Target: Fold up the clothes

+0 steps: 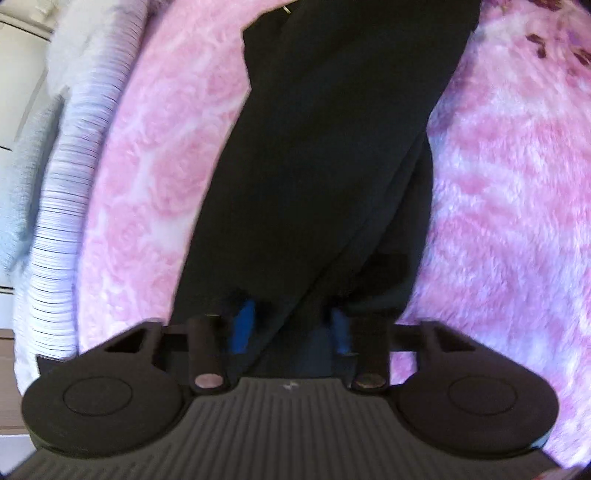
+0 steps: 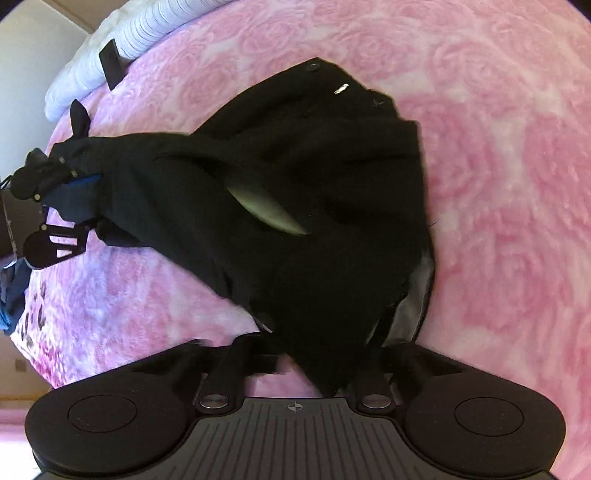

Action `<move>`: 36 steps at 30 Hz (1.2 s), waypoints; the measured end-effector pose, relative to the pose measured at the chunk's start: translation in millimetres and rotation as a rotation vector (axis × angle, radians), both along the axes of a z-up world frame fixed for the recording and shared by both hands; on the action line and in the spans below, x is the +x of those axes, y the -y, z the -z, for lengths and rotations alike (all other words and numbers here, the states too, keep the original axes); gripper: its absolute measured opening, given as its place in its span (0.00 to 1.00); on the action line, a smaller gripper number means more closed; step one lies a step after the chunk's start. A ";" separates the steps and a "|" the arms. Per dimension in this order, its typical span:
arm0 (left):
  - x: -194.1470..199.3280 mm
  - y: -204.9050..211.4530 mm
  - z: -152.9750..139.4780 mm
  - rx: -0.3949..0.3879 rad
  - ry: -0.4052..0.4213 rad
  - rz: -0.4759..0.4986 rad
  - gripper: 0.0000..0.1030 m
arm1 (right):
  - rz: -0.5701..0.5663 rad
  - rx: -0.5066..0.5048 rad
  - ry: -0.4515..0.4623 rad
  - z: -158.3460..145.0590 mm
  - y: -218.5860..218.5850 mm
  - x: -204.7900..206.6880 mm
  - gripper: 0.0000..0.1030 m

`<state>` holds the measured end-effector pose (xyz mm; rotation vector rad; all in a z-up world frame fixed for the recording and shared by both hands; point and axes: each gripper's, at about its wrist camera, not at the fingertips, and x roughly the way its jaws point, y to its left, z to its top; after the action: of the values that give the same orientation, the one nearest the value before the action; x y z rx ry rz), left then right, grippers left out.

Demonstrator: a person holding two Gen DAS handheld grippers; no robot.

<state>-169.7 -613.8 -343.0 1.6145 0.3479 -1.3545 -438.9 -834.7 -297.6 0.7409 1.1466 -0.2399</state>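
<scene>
— Blanket [image 2: 498, 184], pink and fleecy, covers the bed; on it your black garment [image 2: 314, 192] is bunched, one long leg or sleeve running out to your left.

— Which hand has what?

— Your left gripper [image 1: 291, 328] grips that far end, fingers closed on the cloth. Your right gripper [image 2: 314, 365] pinches the near corner, cloth filling the gap between its fingers. The garment's long axis runs hand to hand.

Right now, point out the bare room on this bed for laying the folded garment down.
The pink fleece blanket is bare right of the black garment, and above it toward the white bedding. The left is crowded: the left gripper holds a garment end there, with purple-patterned fabric below.
</scene>
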 end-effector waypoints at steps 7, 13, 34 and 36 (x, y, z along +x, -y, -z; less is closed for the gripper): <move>-70.1 29.5 -70.2 -0.057 -0.068 -0.093 0.06 | -0.152 -0.113 0.080 -90.6 74.2 -57.0 0.01; -172.5 39.1 -114.7 -0.081 -0.224 -0.114 0.06 | -0.151 -0.235 -0.066 -125.2 121.2 -146.4 0.02; -36.4 -58.0 -48.2 -0.053 0.101 -0.079 0.50 | -0.131 -0.512 -0.501 -102.5 43.1 -149.1 0.15; -13.3 -55.2 -29.9 -0.068 0.121 -0.017 0.56 | -0.054 -0.498 -0.522 -106.3 36.8 -153.7 0.15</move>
<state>-183.0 -558.7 -313.1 1.6249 0.2397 -1.2364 -592.6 -871.5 -191.2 0.2024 1.5161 -0.6734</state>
